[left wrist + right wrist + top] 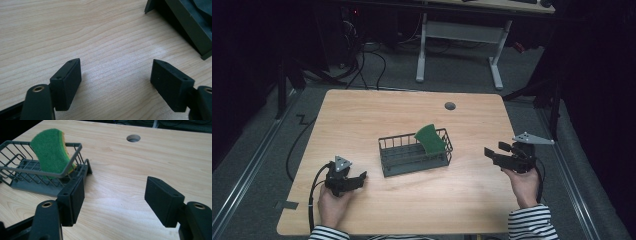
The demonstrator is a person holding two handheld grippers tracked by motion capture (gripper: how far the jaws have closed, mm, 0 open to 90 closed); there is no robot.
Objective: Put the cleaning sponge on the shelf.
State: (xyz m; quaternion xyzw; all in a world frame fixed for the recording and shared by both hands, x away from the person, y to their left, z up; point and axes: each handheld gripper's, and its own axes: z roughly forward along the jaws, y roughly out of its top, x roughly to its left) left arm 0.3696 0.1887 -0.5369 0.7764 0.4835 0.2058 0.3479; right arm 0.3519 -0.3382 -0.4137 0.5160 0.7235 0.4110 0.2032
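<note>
A dark grey wire basket [398,159] [15,167] stands in the middle of the wooden table. A green sponge [430,138] [51,151] with a yellow back leans upright against the basket's right end, curved over its rim. My left gripper [356,179] [116,80] rests low on the table, left of the basket, open with nothing between its jaws. A corner of the basket [190,22] lies ahead of it to the right. My right gripper [490,154] [115,195] is held to the right of the basket, open and empty, pointing towards it.
A round cable hole [450,106] [133,138] sits in the table [412,210] near its far edge. Beyond the table stand a white desk frame [459,35] and cables on a grey floor. Bare wood surrounds the basket on all sides.
</note>
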